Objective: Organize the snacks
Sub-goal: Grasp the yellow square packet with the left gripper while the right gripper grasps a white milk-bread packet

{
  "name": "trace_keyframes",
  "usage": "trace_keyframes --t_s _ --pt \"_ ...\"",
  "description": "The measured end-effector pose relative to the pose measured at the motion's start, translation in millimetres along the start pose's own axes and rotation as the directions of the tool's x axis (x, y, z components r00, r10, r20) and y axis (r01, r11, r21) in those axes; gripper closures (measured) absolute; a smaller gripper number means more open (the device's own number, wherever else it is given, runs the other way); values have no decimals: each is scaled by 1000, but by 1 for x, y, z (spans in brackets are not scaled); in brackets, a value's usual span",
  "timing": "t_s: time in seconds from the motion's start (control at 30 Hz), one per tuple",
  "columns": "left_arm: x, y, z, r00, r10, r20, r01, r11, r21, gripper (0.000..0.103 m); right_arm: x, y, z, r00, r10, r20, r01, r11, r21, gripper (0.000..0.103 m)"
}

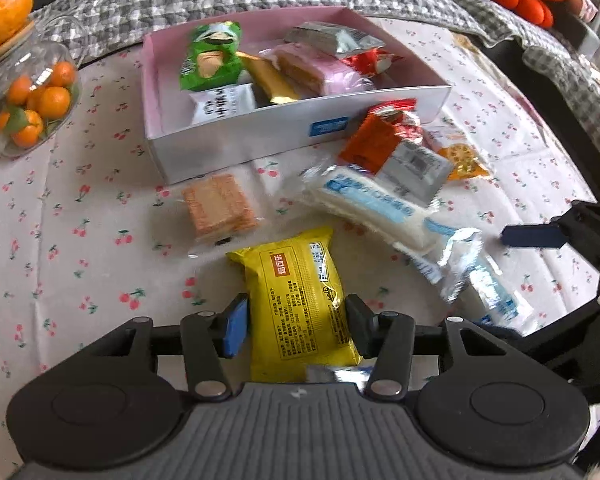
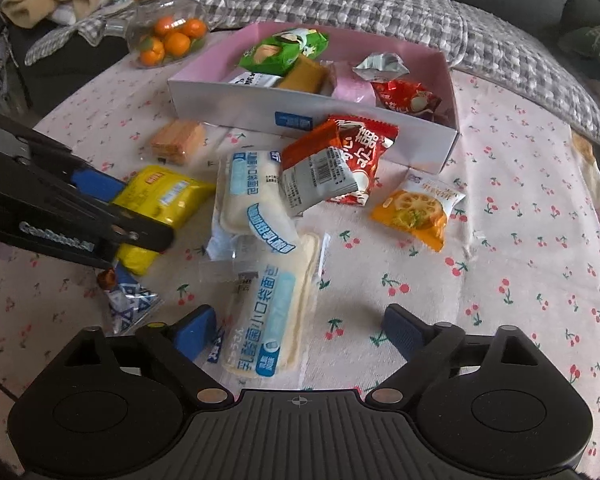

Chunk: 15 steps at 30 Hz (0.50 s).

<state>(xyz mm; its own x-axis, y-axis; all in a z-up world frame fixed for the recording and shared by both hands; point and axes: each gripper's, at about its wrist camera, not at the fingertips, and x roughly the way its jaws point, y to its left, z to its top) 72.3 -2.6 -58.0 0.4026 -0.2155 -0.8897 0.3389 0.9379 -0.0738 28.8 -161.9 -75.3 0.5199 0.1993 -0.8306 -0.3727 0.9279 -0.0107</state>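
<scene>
Left wrist view: at bottom centre the left tongs (image 1: 296, 326) close on the yellow packet (image 1: 300, 300), both pads touching its sides. It looks light, soft and crinkly, likely slippery, so the mid-body hold suits it. The right tongs (image 2: 300, 332) gape open over a white bread pack (image 2: 266, 316), which seems squashy. At upper centre the box (image 1: 300, 128) already holds snacks.

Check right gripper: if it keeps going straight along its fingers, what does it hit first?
Most likely the white bread packet lying lengthwise between the open fingers of the right gripper, nearer the left finger. Past it sits a second white packet. Depth is unclear in the fisheye view; bare tablecloth lies right of centre.
</scene>
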Motion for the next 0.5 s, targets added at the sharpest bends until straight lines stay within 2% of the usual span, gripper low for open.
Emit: trace_keyframes --t_s 0.13,0.33,0.5 --pt "-3 14 -4 1000 10 -5 -10 1000 -3 55 0 -7 0 1000 -16 7 15 1000 9 9" --pt "-6 32 -9 1000 11 -5 -11 1000 -26 51 -2 -29 1 998 -53 -31 55 997 59 9" --pt "-9 38 -15 1000 18 7 -18 1000 -11 49 -4 -47 -5 998 -56 -16 57 995 86 9"
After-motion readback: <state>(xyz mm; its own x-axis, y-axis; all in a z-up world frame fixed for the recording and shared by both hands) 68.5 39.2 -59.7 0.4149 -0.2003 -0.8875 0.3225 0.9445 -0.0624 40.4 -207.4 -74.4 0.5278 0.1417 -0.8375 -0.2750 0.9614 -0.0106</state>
